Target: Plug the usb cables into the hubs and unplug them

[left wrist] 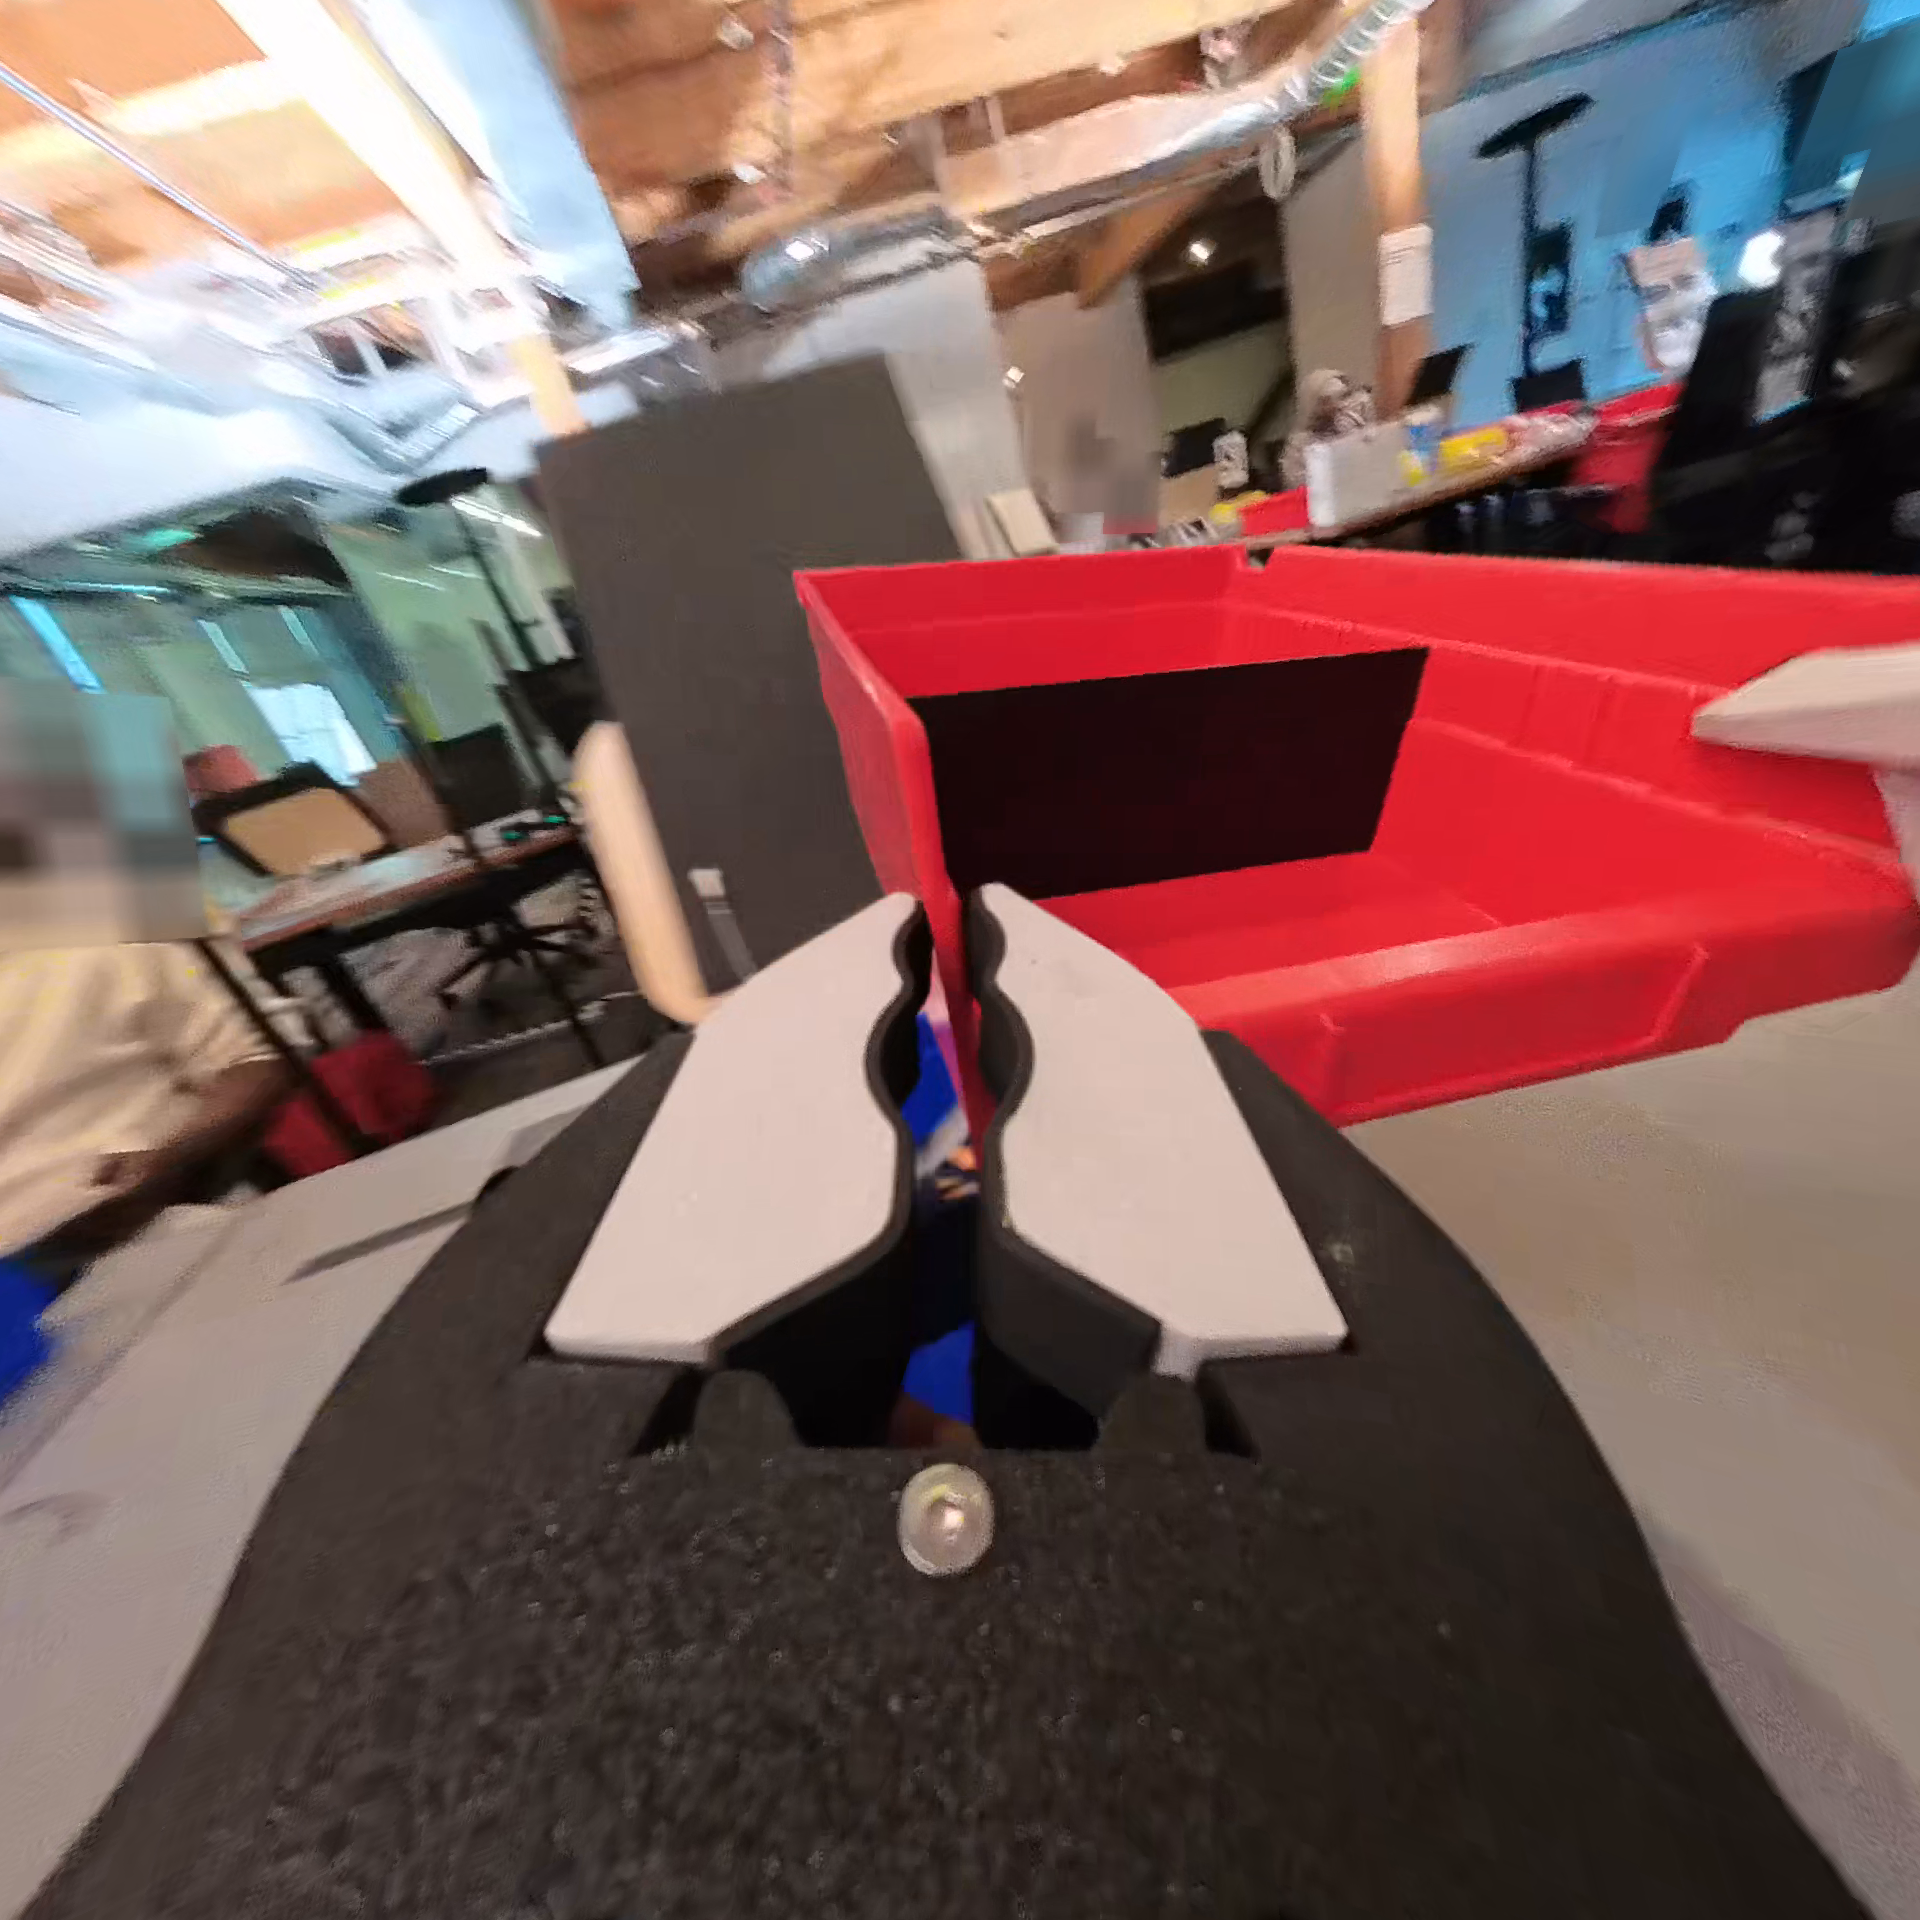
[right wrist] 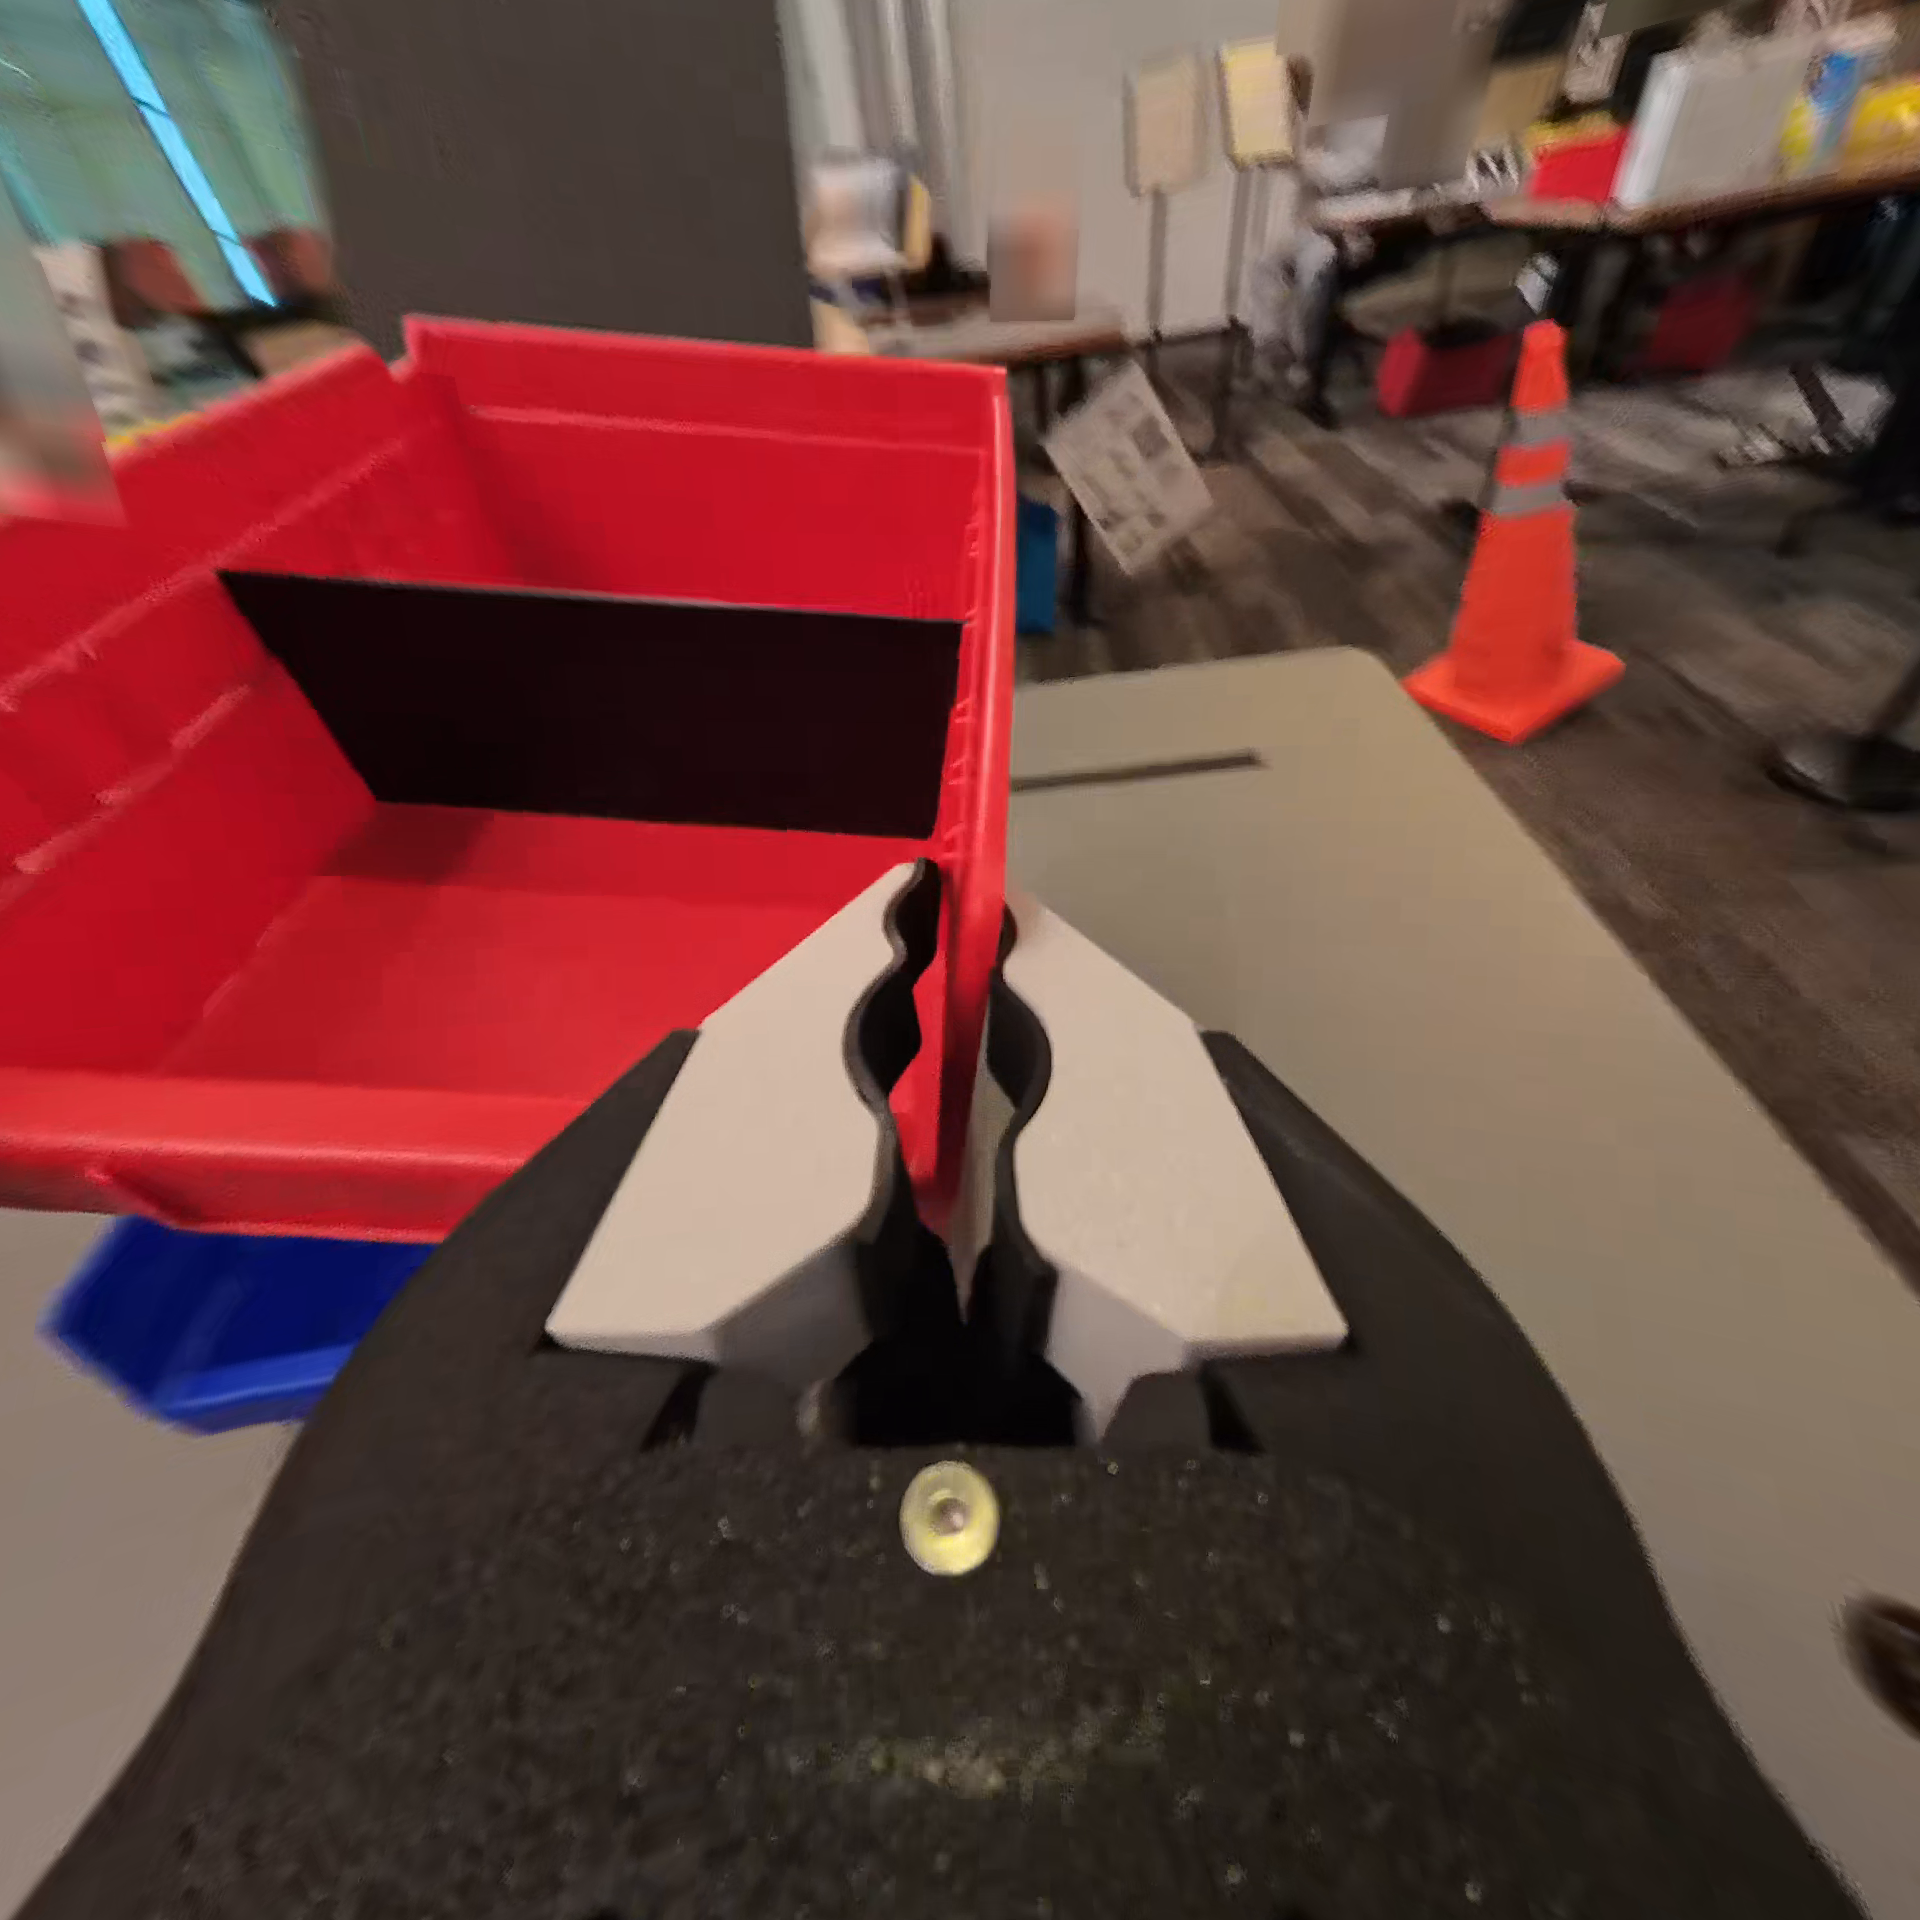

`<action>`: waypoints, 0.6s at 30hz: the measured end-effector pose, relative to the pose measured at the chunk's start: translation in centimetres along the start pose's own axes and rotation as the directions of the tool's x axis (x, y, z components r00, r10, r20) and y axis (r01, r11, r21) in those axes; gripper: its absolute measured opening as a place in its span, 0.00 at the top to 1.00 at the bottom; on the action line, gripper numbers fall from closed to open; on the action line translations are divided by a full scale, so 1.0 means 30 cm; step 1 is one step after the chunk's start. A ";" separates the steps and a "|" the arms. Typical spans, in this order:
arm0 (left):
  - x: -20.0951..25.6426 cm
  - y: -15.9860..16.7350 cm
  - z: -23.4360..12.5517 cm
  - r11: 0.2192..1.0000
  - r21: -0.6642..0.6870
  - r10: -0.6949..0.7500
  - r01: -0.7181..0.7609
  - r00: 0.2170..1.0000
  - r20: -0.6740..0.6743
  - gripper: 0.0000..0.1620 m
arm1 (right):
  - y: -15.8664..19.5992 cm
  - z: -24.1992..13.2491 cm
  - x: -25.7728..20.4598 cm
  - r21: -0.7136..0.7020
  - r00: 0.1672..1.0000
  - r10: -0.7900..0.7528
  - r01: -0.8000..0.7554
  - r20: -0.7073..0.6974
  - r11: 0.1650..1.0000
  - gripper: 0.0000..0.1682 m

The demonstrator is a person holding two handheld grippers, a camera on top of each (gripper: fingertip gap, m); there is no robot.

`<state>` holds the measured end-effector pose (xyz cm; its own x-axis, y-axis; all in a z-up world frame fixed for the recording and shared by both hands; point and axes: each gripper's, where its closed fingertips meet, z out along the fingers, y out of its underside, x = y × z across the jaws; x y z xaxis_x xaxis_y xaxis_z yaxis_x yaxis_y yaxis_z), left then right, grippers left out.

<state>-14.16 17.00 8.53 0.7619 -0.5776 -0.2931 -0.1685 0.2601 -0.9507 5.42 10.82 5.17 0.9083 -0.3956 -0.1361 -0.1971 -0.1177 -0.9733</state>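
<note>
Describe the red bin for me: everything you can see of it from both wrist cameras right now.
The red bin looks like glossy moulded plastic, open-topped, with ribbed walls and a lower front lip. A flat black divider stands across its inside; the compartment in front of it looks empty. The left gripper is shut on its left side wall, and the right gripper is shut on its right side wall. It sits tilted above the grey table, and a blue bin shows beneath its front edge.

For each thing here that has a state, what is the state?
left gripper: shut on the red bin's left wall
right gripper: shut on its right wall
red bin: empty, held by both walls
black divider: upright across the bin
blue bin: under the red bin
</note>
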 end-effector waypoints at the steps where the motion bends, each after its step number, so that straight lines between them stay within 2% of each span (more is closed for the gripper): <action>1: 0.118 0.036 0.071 0.999 -0.036 -0.007 0.005 0.999 -0.043 0.97 | 0.020 0.025 0.129 -0.039 0.999 -0.006 0.004 -0.052 0.999 0.98; 3: 0.344 0.136 0.178 0.990 -0.134 -0.053 0.037 0.991 -0.119 0.96 | 0.115 0.085 0.349 -0.136 0.992 -0.065 0.050 -0.112 0.990 0.98; 5: 0.501 0.225 0.228 0.980 -0.187 -0.091 0.065 0.987 -0.134 0.97 | 0.221 0.132 0.484 -0.219 0.997 -0.028 0.011 -0.073 0.976 0.98; 7: 0.606 0.298 0.237 0.964 -0.243 -0.147 0.106 0.977 -0.157 0.96 | 0.255 0.158 0.566 -0.184 0.998 -0.024 0.013 -0.057 0.983 1.00; 8: 0.641 0.326 0.235 0.958 -0.260 -0.169 0.121 0.971 -0.169 0.95 | 0.249 0.169 0.586 -0.137 0.998 -0.040 0.033 -0.050 0.990 1.00; 10: 0.694 0.373 0.238 0.953 -0.281 -0.177 0.116 0.963 -0.202 0.94 | 0.285 0.195 0.627 -0.150 0.994 -0.082 0.071 -0.067 0.986 1.00; 13: 0.756 0.463 0.241 0.910 -0.402 -0.220 0.102 0.941 -0.259 0.93 | 0.387 0.233 0.667 -0.221 0.994 -0.065 0.046 -0.082 0.974 0.98; 15: 0.789 0.528 0.240 0.866 -0.491 -0.271 0.096 0.915 -0.299 0.92 | 0.476 0.248 0.695 -0.317 0.992 -0.067 0.031 -0.104 0.948 0.97; 18: 0.796 0.547 0.248 0.859 -0.504 -0.293 0.088 0.893 -0.343 0.91 | 0.481 0.257 0.695 -0.305 0.995 -0.019 -0.011 -0.097 0.952 0.98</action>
<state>5.93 13.21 -13.32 0.5150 -0.8570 -0.0179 -0.3929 -0.2174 -0.8935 24.35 7.90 -13.12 0.8720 -0.4795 -0.0988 -0.3106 -0.3859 -0.8687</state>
